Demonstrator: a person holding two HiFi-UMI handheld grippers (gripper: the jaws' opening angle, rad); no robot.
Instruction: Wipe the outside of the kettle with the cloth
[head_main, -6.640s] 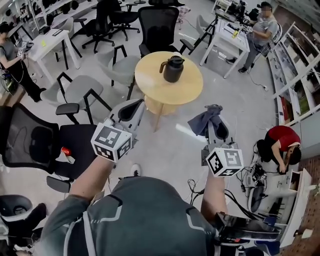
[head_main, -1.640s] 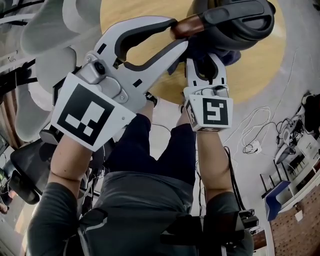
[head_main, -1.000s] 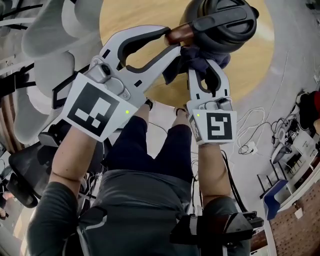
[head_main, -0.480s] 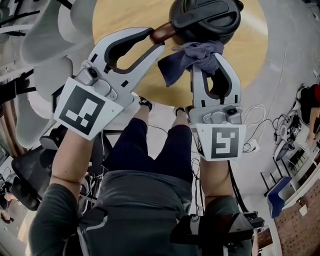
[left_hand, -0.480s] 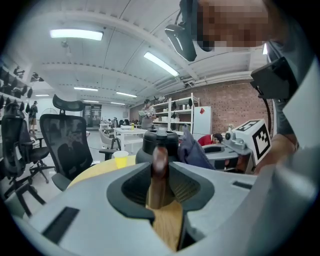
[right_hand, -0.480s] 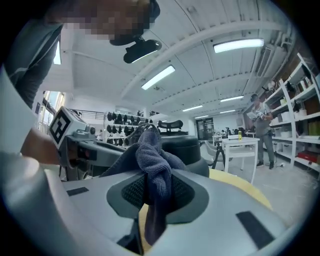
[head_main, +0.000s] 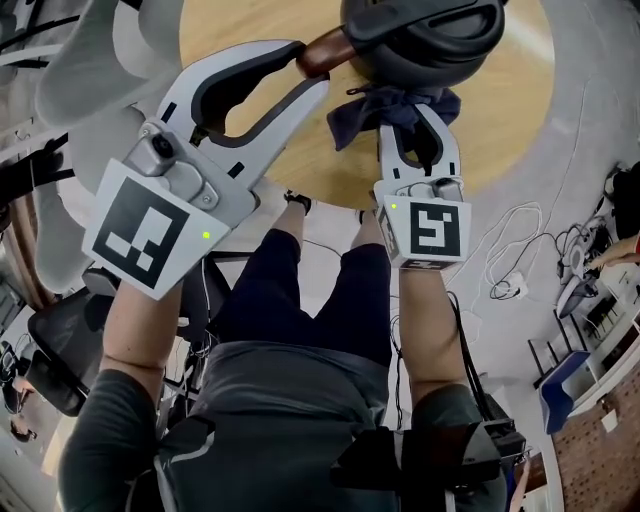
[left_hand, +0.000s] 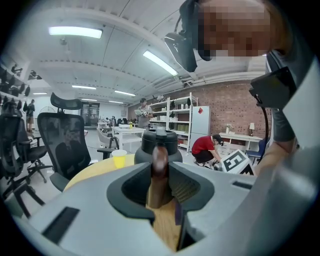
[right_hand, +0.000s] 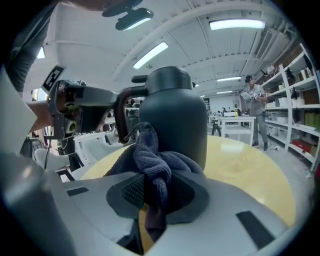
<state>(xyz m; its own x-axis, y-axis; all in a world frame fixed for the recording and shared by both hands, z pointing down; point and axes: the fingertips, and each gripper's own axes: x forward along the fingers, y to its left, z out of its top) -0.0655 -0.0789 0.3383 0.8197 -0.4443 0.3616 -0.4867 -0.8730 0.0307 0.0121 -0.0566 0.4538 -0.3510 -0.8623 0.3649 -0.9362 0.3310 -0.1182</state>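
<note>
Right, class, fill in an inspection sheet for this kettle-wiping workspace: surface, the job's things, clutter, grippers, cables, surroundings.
Surface: round wooden table, light top.
Job's things: dark kettle upright on the table; dark blue cloth bunched against its side.
Clutter: yellow cup beyond the kettle; cannot tell what it stands on.
Grippers: left gripper shut on the kettle's brown handle; right gripper shut on the cloth.
Cables: white cables loose on the floor to the right of the table.
Surroundings: office chairs, shelves, a person in red crouching near a brick wall.
</note>
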